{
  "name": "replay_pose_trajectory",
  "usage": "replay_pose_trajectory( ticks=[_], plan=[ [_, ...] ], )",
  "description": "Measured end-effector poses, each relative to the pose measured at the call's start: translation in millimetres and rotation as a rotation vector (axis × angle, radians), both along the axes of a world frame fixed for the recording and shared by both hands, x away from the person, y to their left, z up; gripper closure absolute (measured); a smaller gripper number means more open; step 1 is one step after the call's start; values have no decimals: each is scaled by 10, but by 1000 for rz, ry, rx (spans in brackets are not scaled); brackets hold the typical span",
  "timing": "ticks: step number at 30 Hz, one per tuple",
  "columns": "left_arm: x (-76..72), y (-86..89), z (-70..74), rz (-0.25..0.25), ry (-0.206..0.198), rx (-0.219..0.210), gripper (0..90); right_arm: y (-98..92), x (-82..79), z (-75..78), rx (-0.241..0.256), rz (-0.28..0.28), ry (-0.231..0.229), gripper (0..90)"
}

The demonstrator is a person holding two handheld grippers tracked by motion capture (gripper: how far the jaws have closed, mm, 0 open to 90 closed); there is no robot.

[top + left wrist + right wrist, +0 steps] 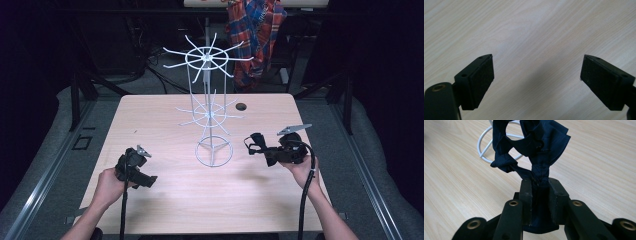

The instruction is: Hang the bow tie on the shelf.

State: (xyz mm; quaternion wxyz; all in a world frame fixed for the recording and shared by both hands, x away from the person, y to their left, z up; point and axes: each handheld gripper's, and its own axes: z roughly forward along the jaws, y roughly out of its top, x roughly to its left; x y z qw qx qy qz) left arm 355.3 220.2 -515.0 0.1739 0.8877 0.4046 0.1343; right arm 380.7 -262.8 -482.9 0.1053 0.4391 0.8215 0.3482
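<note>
Pale wood-grain table [165,200] is lying under us as we are working. Nearest, our left gripper [134,167] is hovering with jaws spread, holding nothing. Our right gripper [260,148] is pinching a dark navy fabric strap [534,147], looped and crumpled, just beside the white wire rack [210,112]. It is probably soft, light and floppy; gripping near its loop should suit hanging it.

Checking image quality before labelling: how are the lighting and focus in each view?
High view: table evenly lit, surroundings dark. Left gripper view: wood sharp, soft shadow between the open left gripper. Right gripper view: dark cloth sharp, white wire rack base slightly soft.
</note>
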Motion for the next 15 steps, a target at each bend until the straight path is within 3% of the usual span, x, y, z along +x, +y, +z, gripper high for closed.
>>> replay_pose_trajectory(
  ticks=[5,10,11,15],
  plan=[
    [-11,32,-9,5,11,7,104,-70,10,80,100,-15,-23,748],
    [-12,50,-9,32,11,30,104,-112,27,118,146,-24,-42,747],
    [6,35,-26,40,18,46,106,-132,34,112,175,-29,-40,747],
    [33,-10,-50,22,33,56,111,-166,18,119,199,-29,-46,745]
  ],
)
